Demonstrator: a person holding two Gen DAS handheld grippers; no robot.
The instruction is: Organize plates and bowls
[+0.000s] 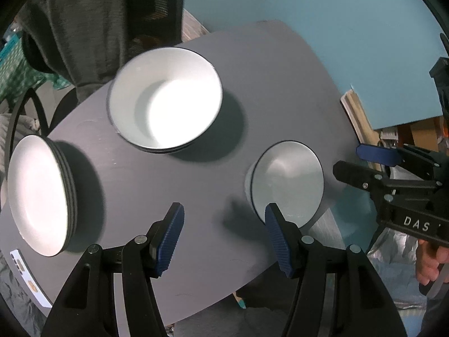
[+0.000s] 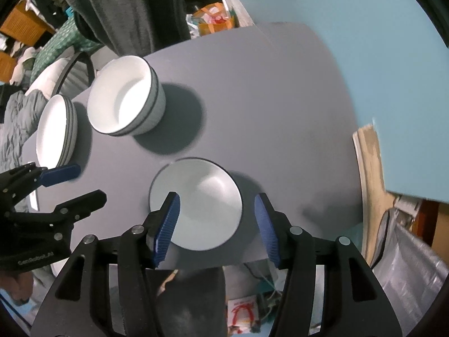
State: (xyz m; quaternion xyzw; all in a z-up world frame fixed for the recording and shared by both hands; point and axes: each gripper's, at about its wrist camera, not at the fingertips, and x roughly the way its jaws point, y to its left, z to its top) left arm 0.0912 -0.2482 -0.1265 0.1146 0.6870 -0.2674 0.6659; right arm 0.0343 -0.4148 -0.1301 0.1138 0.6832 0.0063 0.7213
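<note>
On the grey table point(image 1: 280, 84) stand a stack of white bowls point(image 1: 165, 98) point(image 2: 123, 95), a stack of white plates point(image 1: 36, 193) point(image 2: 53, 129) to its left, and a single white bowl point(image 1: 289, 179) point(image 2: 204, 210) by the near edge. My left gripper point(image 1: 224, 206) point(image 2: 89, 181) hangs open over bare table between the plates and the single bowl, holding nothing. My right gripper point(image 2: 217, 195) point(image 1: 348, 158) is open above the single bowl. One finger is over the bowl's inside and the other beyond its right rim; neither pad presses on it.
A dark chair draped with a grey garment point(image 1: 84, 28) stands behind the table. A blue wall point(image 2: 336, 14) lies at the back right. A silver bag point(image 2: 407, 266) sits on the floor right of the table. A hand point(image 1: 429, 261) holds the right gripper.
</note>
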